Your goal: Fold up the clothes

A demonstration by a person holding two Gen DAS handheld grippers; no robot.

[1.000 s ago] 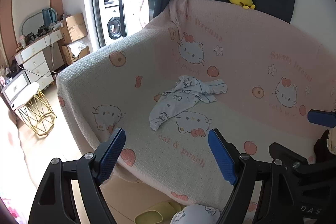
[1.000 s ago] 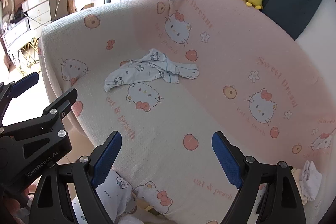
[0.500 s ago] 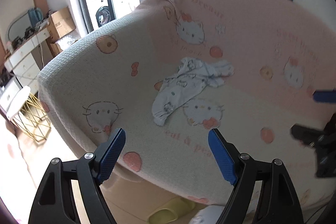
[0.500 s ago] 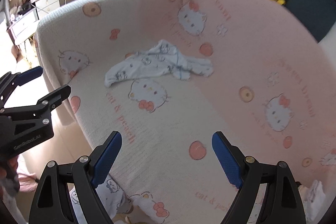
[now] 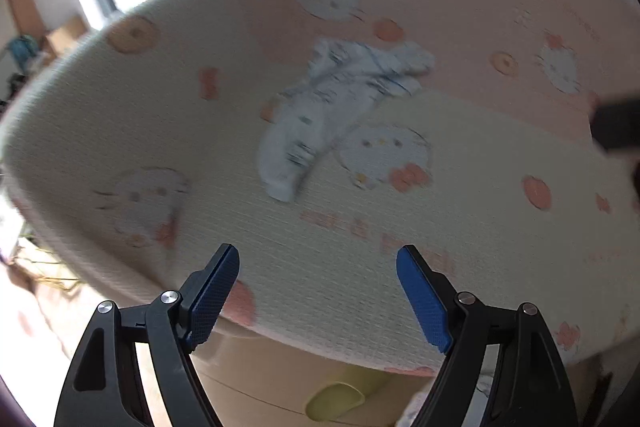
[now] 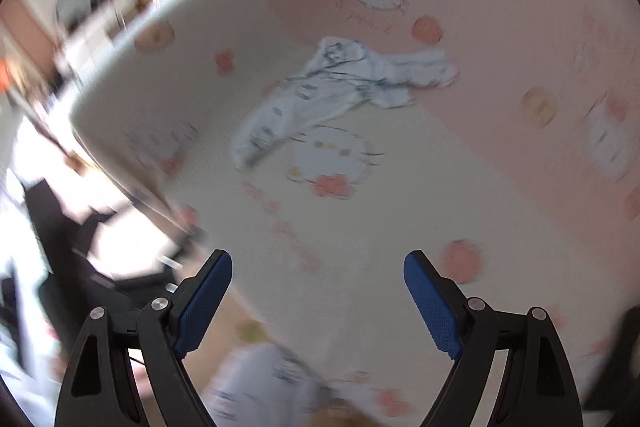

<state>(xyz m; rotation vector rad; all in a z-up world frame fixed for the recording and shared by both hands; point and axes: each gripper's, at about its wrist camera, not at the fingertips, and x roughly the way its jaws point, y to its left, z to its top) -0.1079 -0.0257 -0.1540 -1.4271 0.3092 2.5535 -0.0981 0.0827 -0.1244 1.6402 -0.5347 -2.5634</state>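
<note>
Hovering wide apart and empty, left gripper [image 5: 318,291] and right gripper [image 6: 318,297] face the crumpled baby garment [image 5: 340,111] mid-frame on the blanket [image 5: 460,227]; best pinch opposite ends and spread it flat first.

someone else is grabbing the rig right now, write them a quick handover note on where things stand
Left gripper: jaws open, empty, short of the garment.
Right gripper: jaws open, empty, also short of it.
The small crumpled pale-blue printed baby garment lies loose on the pink-and-cream cartoon-cat blanket over the sofa.
Done: nothing folded.
Left: likely grip the garment, spread it flat, fold it. Views are motion-blurred, so check before closing.
</note>
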